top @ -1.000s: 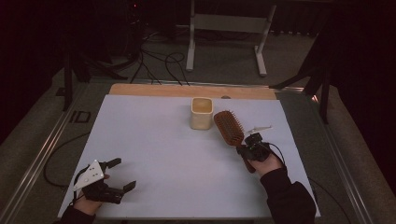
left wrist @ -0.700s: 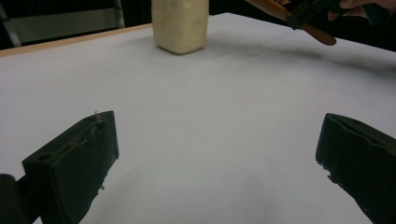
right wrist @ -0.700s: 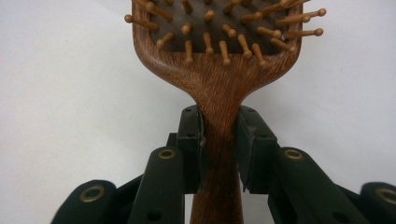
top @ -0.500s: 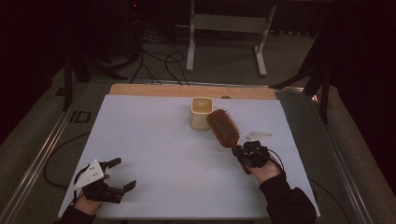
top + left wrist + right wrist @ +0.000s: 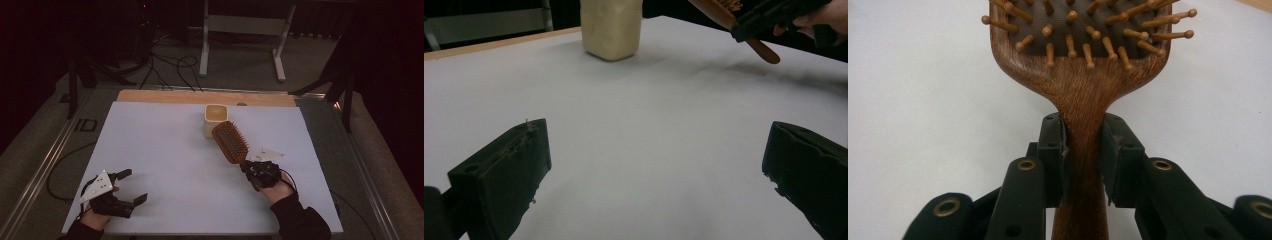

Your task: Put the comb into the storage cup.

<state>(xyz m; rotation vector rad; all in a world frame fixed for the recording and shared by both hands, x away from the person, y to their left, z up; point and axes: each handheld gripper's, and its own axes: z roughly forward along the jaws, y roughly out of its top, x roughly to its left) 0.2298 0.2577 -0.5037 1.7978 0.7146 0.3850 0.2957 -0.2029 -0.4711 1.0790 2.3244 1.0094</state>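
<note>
A wooden hairbrush (image 5: 230,141) with peg bristles hangs above the white table, bristles up, its head pointing toward a cream cup (image 5: 216,120). My right gripper (image 5: 255,169) is shut on the brush handle (image 5: 1083,145), one pad pressed on each side just below the head. The brush head (image 5: 1083,30) fills the top of the right gripper view. At the table's near left corner my left gripper (image 5: 129,186) stands open with nothing between its jaws. In the left gripper view the cup (image 5: 611,27) stands ahead and the held brush (image 5: 734,22) shows at the upper right.
A wooden strip (image 5: 200,97) runs along the white table's (image 5: 165,150) far edge. Beyond it are a metal stand (image 5: 240,30) and cables (image 5: 165,65) on the floor. Metal rails (image 5: 45,160) border the table on both sides.
My right gripper has carried the brush toward the left and nearer the person, its head now close beside the cup. The left gripper has stayed put.
</note>
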